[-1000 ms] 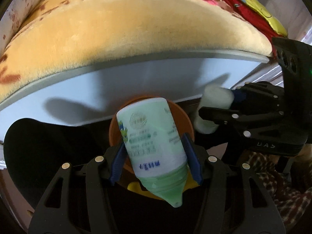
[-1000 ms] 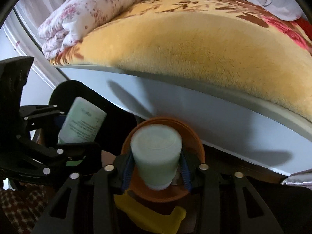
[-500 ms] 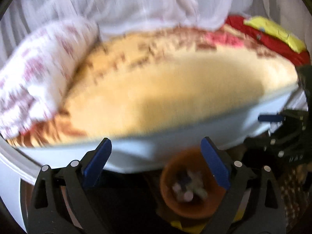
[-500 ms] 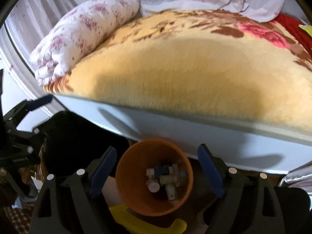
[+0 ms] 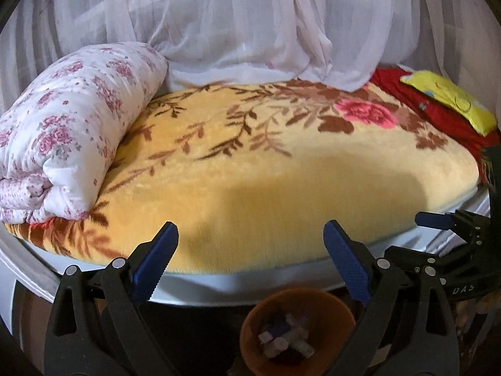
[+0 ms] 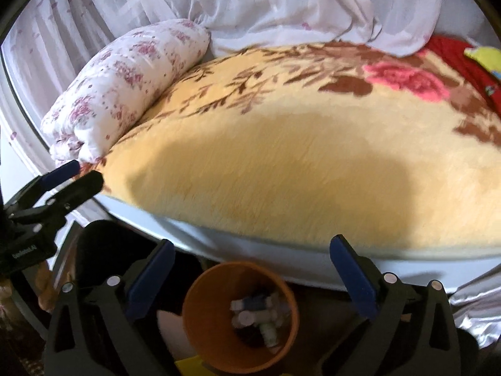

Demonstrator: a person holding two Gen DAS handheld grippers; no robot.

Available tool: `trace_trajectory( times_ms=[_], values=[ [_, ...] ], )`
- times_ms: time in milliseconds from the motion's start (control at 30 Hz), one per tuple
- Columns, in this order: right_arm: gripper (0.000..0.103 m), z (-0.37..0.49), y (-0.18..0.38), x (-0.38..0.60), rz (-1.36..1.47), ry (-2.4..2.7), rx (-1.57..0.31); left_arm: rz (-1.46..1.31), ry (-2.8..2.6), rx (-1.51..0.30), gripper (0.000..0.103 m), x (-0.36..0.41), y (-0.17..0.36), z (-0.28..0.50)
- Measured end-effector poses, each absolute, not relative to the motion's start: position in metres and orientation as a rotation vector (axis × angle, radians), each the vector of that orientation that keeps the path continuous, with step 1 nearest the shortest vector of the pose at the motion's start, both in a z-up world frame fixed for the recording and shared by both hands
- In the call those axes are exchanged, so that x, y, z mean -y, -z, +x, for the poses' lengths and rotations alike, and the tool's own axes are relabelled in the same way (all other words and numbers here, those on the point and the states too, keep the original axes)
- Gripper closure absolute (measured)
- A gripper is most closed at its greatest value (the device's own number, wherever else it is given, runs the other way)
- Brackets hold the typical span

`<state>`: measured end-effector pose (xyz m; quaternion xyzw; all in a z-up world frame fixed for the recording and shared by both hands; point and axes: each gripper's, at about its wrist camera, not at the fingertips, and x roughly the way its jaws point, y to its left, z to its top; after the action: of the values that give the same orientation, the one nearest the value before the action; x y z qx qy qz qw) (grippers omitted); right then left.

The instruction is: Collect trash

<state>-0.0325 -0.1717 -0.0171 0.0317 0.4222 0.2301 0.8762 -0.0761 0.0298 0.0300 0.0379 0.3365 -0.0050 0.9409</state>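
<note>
Left wrist: left tool [image 5: 250, 263] apart, empty; right tool [image 6: 252, 274] likewise, above orange bin [image 6: 200, 322] beside bed edge [image 6: 281, 250]

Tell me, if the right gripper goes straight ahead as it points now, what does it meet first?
Probably the yellow blanket on the bed; the open right gripper points over the orange bin. Depth is unclear.

Bottles [image 6: 256, 313] in bin [image 6: 200, 322], before bed [image 6: 281, 172].

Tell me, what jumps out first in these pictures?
A big yellow flowered blanket covers the bed, with a rolled pink-flowered quilt at its left end. Below the bed edge stands an orange bin holding small bottles, framed by the open right gripper.
</note>
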Motion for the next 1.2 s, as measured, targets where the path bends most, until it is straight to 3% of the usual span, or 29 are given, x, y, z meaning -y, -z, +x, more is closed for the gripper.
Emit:
trace_trajectory(
  times_ms=[600, 1200],
  values=[
    [0.005, 0.024, -0.039, 0.194, 0.085, -0.358, -0.687, -0.029, -0.093, -0.564, 0.012, -0.057, -0.066, -0.032],
    [0.005, 0.06, -0.049, 0.186, -0.016, -0.317, -0.594, -0.043, -0.157, -0.546, 0.012, -0.074, -0.07, 0.012]
  ],
)
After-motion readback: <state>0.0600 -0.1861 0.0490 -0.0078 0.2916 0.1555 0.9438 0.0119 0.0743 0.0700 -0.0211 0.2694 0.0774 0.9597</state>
